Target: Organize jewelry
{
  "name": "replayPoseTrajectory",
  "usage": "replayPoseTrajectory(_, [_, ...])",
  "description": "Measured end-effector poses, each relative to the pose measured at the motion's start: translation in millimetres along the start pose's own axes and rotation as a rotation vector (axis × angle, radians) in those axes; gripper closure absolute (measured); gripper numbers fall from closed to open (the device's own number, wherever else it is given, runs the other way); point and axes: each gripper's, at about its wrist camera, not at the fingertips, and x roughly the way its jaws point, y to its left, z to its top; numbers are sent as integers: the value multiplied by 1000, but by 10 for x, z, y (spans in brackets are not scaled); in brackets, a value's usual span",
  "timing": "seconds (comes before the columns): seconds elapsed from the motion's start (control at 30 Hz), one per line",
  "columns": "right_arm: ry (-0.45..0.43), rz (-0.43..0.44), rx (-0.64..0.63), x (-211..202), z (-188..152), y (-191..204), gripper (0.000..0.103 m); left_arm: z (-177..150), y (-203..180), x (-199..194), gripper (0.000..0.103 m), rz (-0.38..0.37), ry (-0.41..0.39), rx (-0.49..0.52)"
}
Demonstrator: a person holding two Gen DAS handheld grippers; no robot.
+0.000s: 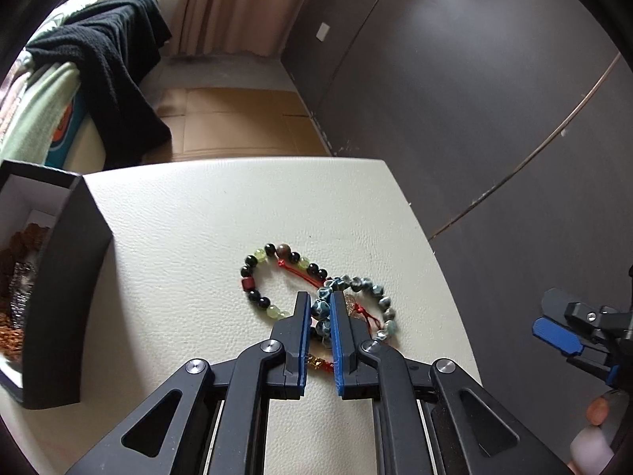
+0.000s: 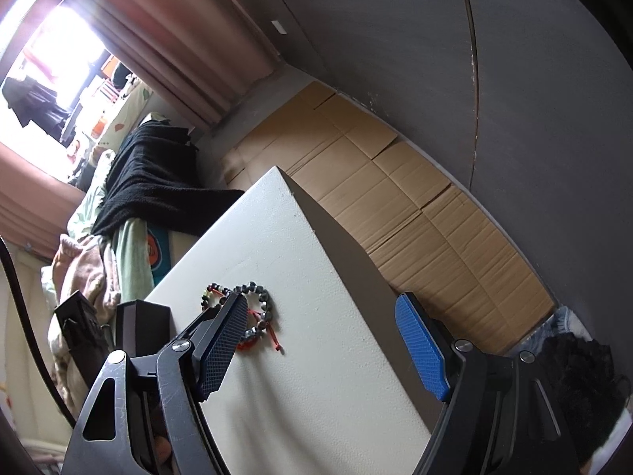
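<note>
We see black box [image 1: 59,277] at left edge of cream surface [image 1: 190,277], open top, white lining; inside, brown beads and orange-gold pieces, heaped, details unclear. Left claw [image 1: 318,304] low over surface, fingers narrowed around blue-grey bead bracelet [image 1: 356,304], pads at beads; firm pinch we cannot tell. Second bracelet [image 1: 277,277], black, green and red beads, lies just beside, touching first. Both bracelets outside box, well apart from it. Right claw [image 2: 320,344] spread wide, holding nothing, off surface's right edge.
</note>
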Motion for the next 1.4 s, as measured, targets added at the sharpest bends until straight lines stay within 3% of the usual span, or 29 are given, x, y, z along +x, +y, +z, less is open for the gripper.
replayPoseTrajectory(0.47, [34,4,-116,207,-103,362,26,42,54,-700,93,-130,-113,-26])
replayPoseTrajectory(0.77, [112,26,-215,532,-281,749,38,71,388,-959,93,-118,-152,-84])
replayPoseTrajectory(1.17, [130,-42,-348,897,-385,1142,38,93,733,-1311,93,-119,-201,-123])
replayPoseTrajectory(1.4, [172,-88,-372,1095,-401,1207,61,113,876,-1456,93,-120,-230,-152])
